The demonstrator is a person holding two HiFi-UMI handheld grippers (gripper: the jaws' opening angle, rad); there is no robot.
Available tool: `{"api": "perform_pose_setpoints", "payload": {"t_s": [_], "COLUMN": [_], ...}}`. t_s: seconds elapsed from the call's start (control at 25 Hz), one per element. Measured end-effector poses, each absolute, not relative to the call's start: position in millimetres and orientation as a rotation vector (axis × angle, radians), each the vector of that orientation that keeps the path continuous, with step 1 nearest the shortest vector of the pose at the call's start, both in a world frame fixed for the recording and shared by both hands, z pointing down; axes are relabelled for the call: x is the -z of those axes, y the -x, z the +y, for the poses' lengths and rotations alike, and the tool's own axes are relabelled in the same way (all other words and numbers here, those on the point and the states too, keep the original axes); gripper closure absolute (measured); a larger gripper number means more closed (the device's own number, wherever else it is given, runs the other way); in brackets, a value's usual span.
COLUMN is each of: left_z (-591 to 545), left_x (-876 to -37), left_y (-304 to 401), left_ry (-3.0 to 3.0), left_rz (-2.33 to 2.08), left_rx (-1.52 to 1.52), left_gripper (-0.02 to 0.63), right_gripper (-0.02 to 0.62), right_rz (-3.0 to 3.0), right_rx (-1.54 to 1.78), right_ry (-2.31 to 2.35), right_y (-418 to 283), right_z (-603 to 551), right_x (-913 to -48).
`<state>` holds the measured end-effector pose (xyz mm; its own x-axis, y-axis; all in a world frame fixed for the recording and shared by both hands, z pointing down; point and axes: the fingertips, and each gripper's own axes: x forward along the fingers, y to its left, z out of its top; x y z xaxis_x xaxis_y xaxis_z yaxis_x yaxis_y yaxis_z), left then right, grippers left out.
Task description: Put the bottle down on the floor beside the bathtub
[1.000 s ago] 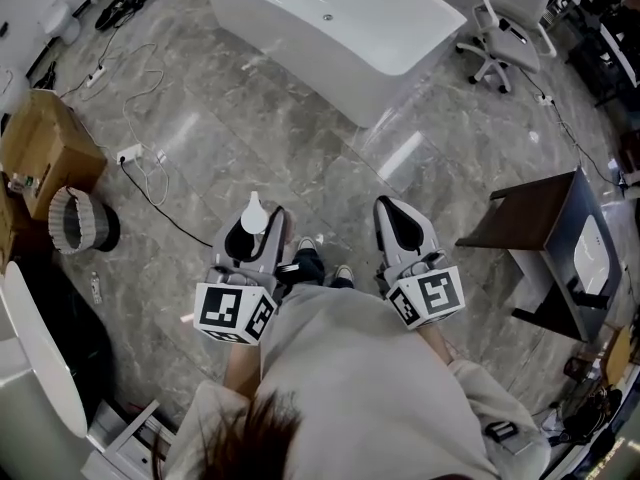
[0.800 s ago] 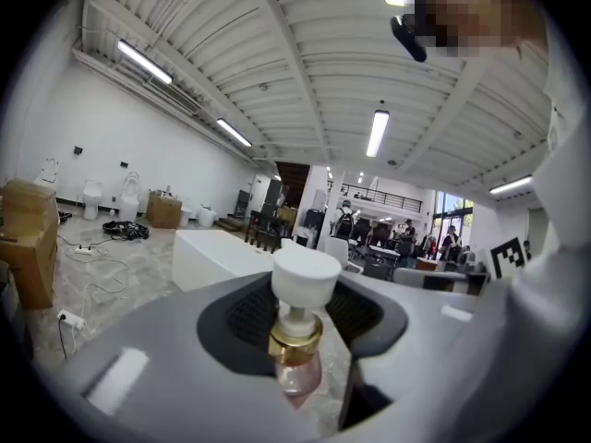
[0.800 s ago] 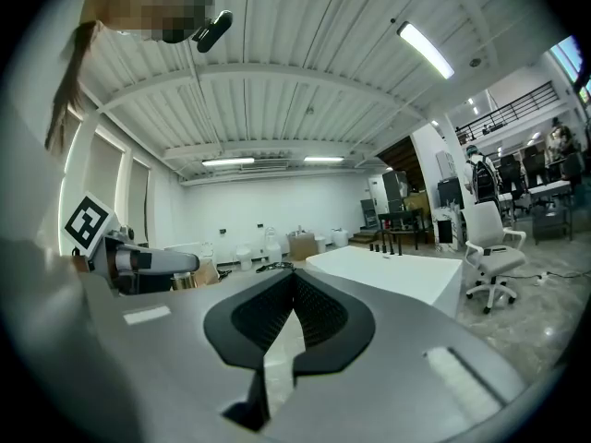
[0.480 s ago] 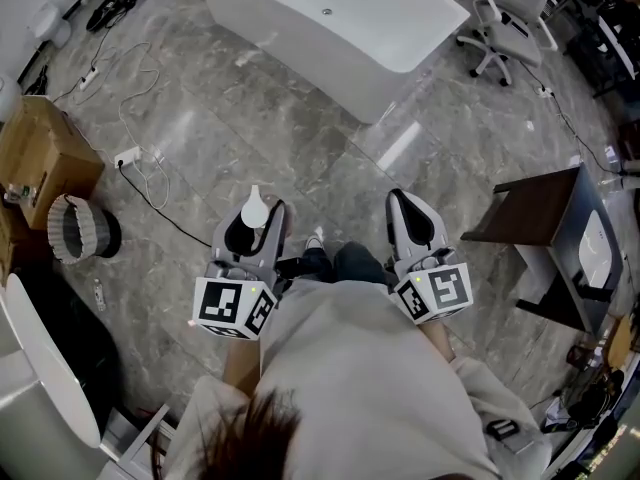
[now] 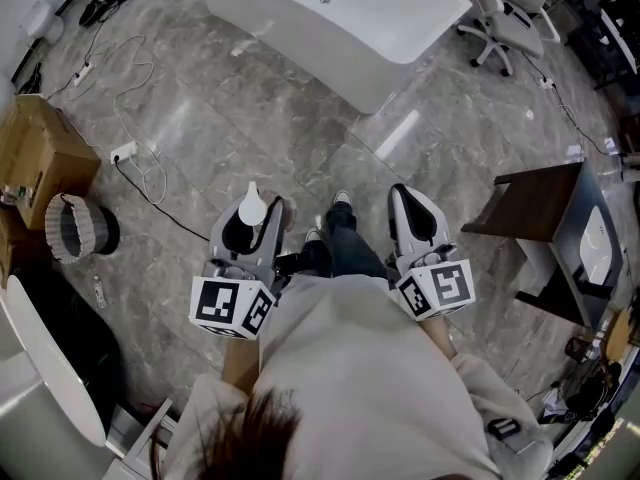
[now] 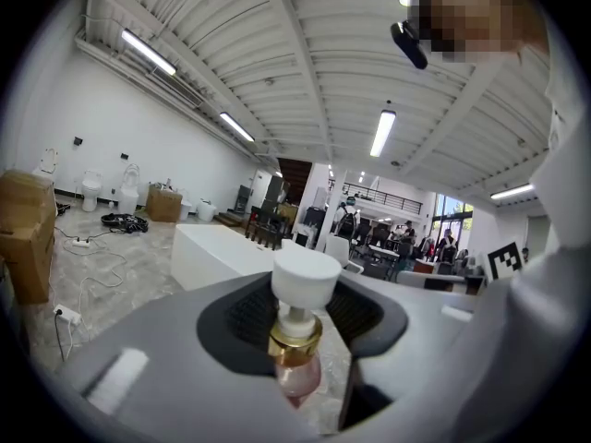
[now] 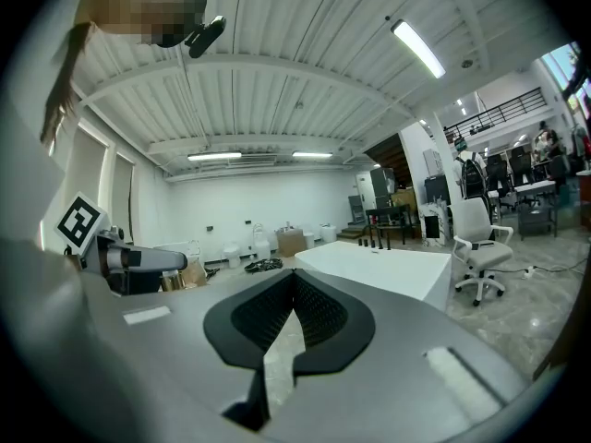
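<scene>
A pink bottle (image 6: 297, 378) with a gold collar and a white pump cap (image 5: 251, 208) stands upright between the jaws of my left gripper (image 5: 255, 224), which is shut on it. In the left gripper view the left gripper (image 6: 303, 314) points roughly level toward the white bathtub (image 6: 220, 252). My right gripper (image 5: 408, 204) is held level beside it, shut with nothing in it; in the right gripper view the right gripper (image 7: 294, 280) has its tips touching. The bathtub (image 5: 340, 23) stands on the grey marble floor well ahead of both grippers.
The person's feet (image 5: 338, 206) are on the floor between the grippers. A white office chair (image 5: 500, 18) stands right of the tub and a dark table (image 5: 535, 208) at the right. On the left are a cardboard box (image 5: 40, 158), a round basket (image 5: 72, 230) and a power strip with cables (image 5: 125, 153).
The person has taken a step toward the tub, one foot now stretched out ahead between the grippers. Both grippers were carried along; the bottle stays held.
</scene>
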<state>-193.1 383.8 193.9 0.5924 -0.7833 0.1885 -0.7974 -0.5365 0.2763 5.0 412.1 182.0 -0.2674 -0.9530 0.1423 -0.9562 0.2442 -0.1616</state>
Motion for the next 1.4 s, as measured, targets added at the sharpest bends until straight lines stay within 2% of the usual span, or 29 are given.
{"api": "perform_pose_setpoints", "payload": {"t_s": [0.52, 1.4], "left_z": [334.2, 223.1], "left_x": [-197.1, -179.1], "left_y": [172.1, 111.8], "left_ry": [-2.46, -2.397], "left_rz": [-1.318, -1.51], "left_rx": [-0.073, 0.036], "left_gripper": [0.402, 0.402], "right_gripper": [0.597, 0.597], "right_rz": [-2.483, -2.575], "right_rx": [-0.366, -0.334], "right_ry": [-1.838, -1.737], "right_y": [-29.1, -114.2], "right_z": [354.9, 242.6], "right_x": [-186.5, -186.3]}}
